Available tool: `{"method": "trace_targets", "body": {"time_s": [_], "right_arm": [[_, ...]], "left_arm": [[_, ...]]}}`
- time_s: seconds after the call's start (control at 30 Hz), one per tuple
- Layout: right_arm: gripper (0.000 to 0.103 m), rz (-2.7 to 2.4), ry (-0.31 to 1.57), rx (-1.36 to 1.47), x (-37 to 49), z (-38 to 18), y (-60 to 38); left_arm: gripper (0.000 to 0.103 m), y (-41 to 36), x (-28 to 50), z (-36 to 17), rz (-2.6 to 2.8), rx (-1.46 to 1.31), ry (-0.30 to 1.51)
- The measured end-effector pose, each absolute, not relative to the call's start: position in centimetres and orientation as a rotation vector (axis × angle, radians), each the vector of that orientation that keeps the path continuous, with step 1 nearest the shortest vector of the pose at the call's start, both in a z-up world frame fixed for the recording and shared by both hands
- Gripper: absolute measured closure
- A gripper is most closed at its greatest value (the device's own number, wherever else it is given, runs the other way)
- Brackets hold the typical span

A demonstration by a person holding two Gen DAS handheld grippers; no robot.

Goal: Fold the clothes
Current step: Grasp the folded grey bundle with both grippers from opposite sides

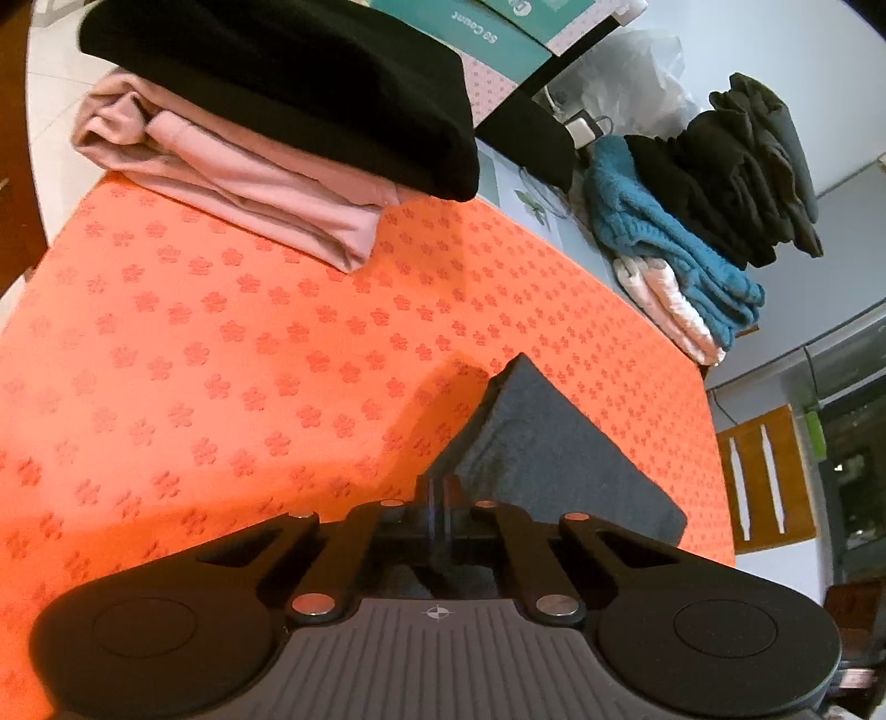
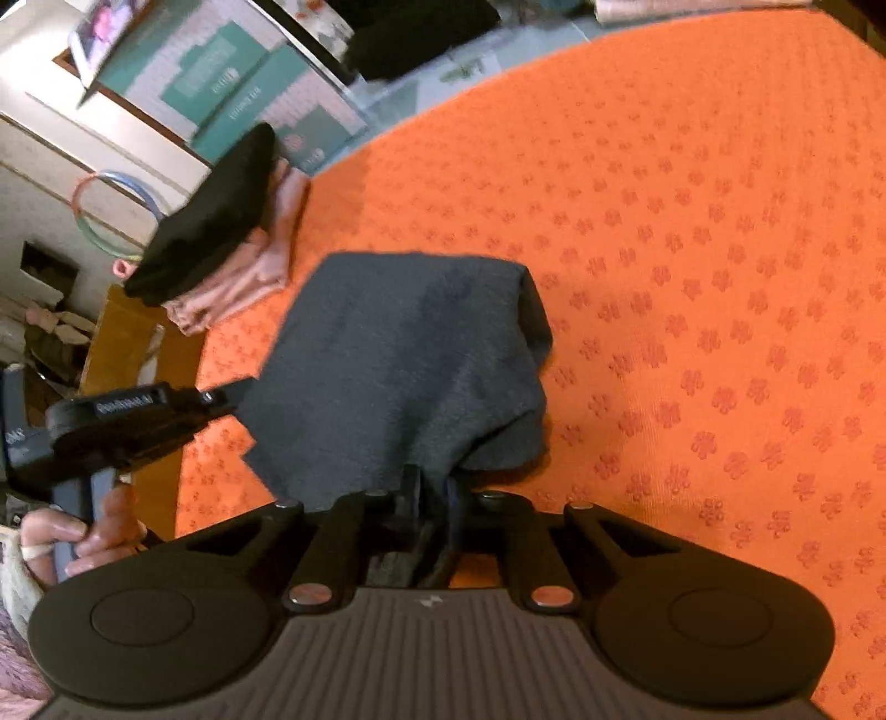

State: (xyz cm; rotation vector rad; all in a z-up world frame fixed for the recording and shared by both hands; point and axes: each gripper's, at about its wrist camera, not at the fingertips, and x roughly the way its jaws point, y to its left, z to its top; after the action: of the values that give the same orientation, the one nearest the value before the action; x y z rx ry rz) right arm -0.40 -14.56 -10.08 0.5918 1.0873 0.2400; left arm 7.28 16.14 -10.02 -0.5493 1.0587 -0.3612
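Right wrist view shows the grey garment [image 2: 410, 365] already doubled into a thick, roughly rectangular bundle and held just above the orange flower-patterned cloth [image 2: 692, 277] that covers the surface. The right tool [image 2: 429, 498] has its fingers pressed together on the bundle's near edge. The left tool [image 2: 230, 396] reaches in from the side, its tip at the bundle's left edge; in its own view the left tool [image 1: 440, 493] is likewise closed, pinching a corner of the same grey cloth [image 1: 554, 459]. A hand [image 2: 94, 531] grips the left tool's handle.

At the far left corner of the surface lies a folded black garment [image 1: 288, 83] on top of a folded pink one [image 1: 243, 183]. Past the right edge sits a separate heap: blue knit [image 1: 664, 243], white cloth [image 1: 670, 310] and dark clothes [image 1: 742, 166], none of it neatly squared. Teal boxes [image 1: 498, 39] stand behind.

My reading is that the grey bundle is being carried or laid down after a fold. To do that well, both pinches should keep the layers aligned, move at equal height so nothing sags open, and release only once the bundle lies flat.
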Motion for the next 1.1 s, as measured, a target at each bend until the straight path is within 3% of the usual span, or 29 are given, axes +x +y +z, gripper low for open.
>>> {"method": "trace_targets", "body": {"time_s": [0.1,0.17,0.23,0.33,0.37,0.47,0.7,0.93,1.1], "right_arm": [[0.087,0.247,1.087,0.553,-0.7,-9.6,-14.6],[0.087,0.239,1.083,0.549,-0.9,-9.5,-14.8],[0.080,0.228,1.069,0.543,-1.1,-9.3,-15.1],[0.059,0.203,1.034,0.537,-1.4,-8.8,-15.4],[0.053,0.193,1.022,0.541,-1.3,-8.7,-15.5],[0.040,0.167,0.992,0.547,-1.0,-8.7,-15.8],[0.030,0.142,0.960,0.510,0.8,-9.7,-15.6],[0.030,0.140,0.933,0.468,2.7,-10.9,-15.3],[0.029,0.173,0.928,0.475,3.6,-11.8,-14.9]], "left_arm": [[0.091,16.6,6.1,-9.5,-0.347,-0.531,1.043],[0.076,17.0,5.3,-9.2,-0.343,-0.537,1.037],[0.065,17.4,4.5,-9.0,-0.345,-0.554,1.030],[0.042,17.8,3.5,-8.9,-0.351,-0.579,1.022],[0.039,17.8,3.3,-9.0,-0.355,-0.584,1.020],[0.036,17.4,3.3,-9.3,-0.360,-0.584,1.043],[0.032,16.3,4.1,-10.5,-0.367,-0.574,1.087],[0.033,14.8,4.4,-11.0,-0.384,-0.549,1.099],[0.040,13.9,4.3,-11.2,-0.372,-0.504,1.100]]}}
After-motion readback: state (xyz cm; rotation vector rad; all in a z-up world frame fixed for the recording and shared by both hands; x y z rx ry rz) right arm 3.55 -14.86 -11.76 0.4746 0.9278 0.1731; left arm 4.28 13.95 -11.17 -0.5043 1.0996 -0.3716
